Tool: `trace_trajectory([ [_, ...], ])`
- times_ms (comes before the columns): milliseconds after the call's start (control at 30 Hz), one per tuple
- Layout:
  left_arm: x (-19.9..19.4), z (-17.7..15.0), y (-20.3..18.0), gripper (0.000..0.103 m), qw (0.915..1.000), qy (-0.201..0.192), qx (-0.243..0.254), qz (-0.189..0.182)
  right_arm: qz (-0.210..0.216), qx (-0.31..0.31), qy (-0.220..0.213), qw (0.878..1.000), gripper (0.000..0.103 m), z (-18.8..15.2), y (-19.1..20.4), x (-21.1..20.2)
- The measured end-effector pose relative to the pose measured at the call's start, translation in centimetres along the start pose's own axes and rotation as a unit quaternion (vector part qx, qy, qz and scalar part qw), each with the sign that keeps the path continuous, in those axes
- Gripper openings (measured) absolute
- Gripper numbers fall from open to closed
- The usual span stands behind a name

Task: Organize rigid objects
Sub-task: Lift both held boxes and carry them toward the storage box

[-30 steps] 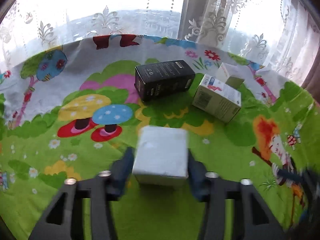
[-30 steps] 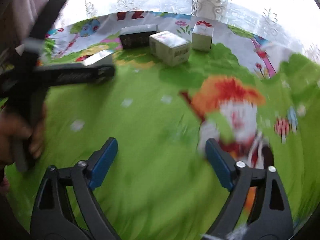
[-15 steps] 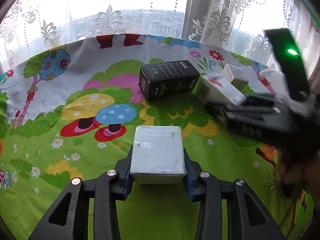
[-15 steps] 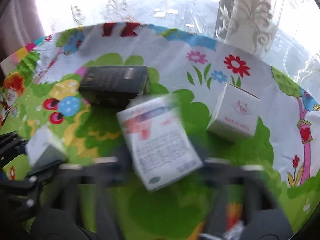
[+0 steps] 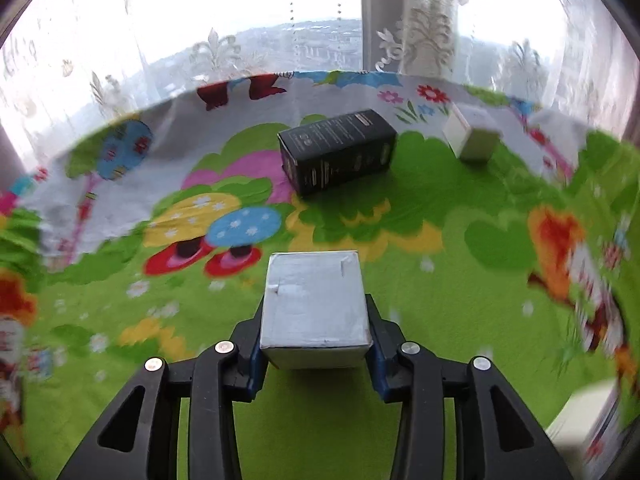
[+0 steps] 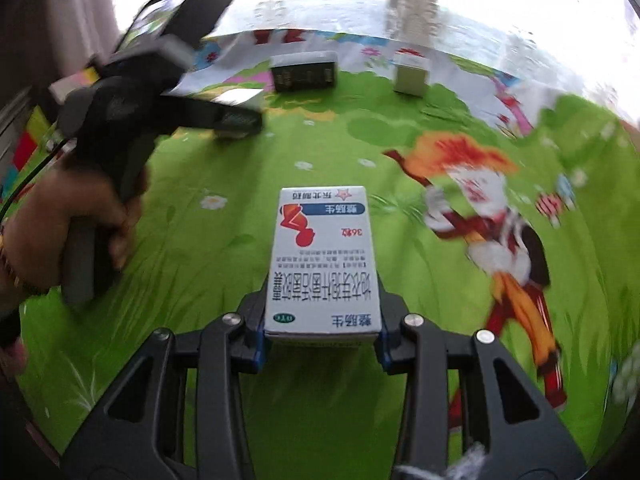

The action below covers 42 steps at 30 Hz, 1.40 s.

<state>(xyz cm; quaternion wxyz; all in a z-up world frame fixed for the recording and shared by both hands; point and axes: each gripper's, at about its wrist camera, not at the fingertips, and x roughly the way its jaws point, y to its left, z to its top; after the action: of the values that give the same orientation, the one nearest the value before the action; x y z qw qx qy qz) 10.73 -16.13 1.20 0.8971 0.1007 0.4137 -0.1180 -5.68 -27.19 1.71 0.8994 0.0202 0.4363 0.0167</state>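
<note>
My left gripper [image 5: 315, 350] is shut on a plain white box [image 5: 314, 304] and holds it above the green cartoon cloth. My right gripper [image 6: 321, 336] is shut on a white medicine box [image 6: 323, 260] with red and blue print. A black box [image 5: 338, 151] lies on its side further back, also seen in the right wrist view [image 6: 304, 70]. A small white box [image 5: 472, 138] stands to its right, also in the right wrist view [image 6: 412, 74]. The left gripper with its white box [image 6: 236, 98] shows at the upper left of the right wrist view.
The cartoon cloth [image 5: 440, 320] covers the whole surface up to its far edge below a window with lace curtains [image 5: 432, 20]. The person's left hand [image 6: 80, 216] grips the handle at the left. The medicine box shows blurred at the lower right of the left wrist view [image 5: 584, 428].
My right gripper has closed on the medicine box and carried it away from beside the black box toward the near side. My left gripper still holds the white box.
</note>
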Motion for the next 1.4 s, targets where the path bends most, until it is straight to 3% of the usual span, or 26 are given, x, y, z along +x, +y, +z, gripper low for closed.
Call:
trace_trajectory([
  [167, -4.8, -4.8, -1.2, 0.041, 0.9994, -0.014, -0.025, -0.018, -0.027, 0.072, -0.051, 0.996, 0.044, 0.2, -2.8, -1.6],
  [300, -11.5, -7.1, -3.0, 0.041, 0.9956, -0.093, -0.013, -0.003, -0.058, 0.105, -0.187, 0.975, 0.044, -1.5, -3.5, -6.7],
  [333, -13.7, -7.3, -3.5, 0.041, 0.9928, -0.120, -0.007, -0.003, -0.067, 0.112, -0.236, 0.963, 0.044, -2.4, -3.4, -8.5],
  [400, -17.2, -7.5, -4.4, 0.041, 0.9861, -0.166, 0.011, 0.002, -0.074, 0.131, -0.287, 0.946, 0.044, -4.0, -3.5, -10.8],
  [500, -21.6, -7.6, -5.2, 0.041, 0.9736, -0.227, 0.025, 0.005, -0.071, 0.165, -0.320, 0.930, 0.044, -5.1, -4.1, -13.3],
  [600, -25.6, -8.1, -5.0, 0.041, 0.9612, -0.276, 0.010, -0.006, -0.080, 0.157, -0.352, 0.919, 0.044, -5.5, -3.7, -16.3],
  [700, -27.9, -8.9, -4.9, 0.041, 0.9552, -0.296, 0.003, -0.011, -0.083, 0.136, -0.370, 0.915, 0.045, -5.8, -3.3, -18.5],
  [900, -29.3, -11.1, -4.8, 0.041, 0.9572, -0.289, 0.017, -0.017, -0.069, 0.103, -0.373, 0.920, 0.045, -6.5, -1.5, -19.9],
  [1167, -32.0, -14.0, -4.0, 0.041, 0.9524, -0.304, 0.026, -0.001, -0.047, 0.083, -0.375, 0.922, 0.045, -7.2, 0.2, -21.5],
  [1400, -33.2, -16.4, -1.2, 0.041, 0.9515, -0.306, 0.012, 0.027, -0.022, 0.026, -0.385, 0.922, 0.045, -7.4, 3.9, -22.7],
])
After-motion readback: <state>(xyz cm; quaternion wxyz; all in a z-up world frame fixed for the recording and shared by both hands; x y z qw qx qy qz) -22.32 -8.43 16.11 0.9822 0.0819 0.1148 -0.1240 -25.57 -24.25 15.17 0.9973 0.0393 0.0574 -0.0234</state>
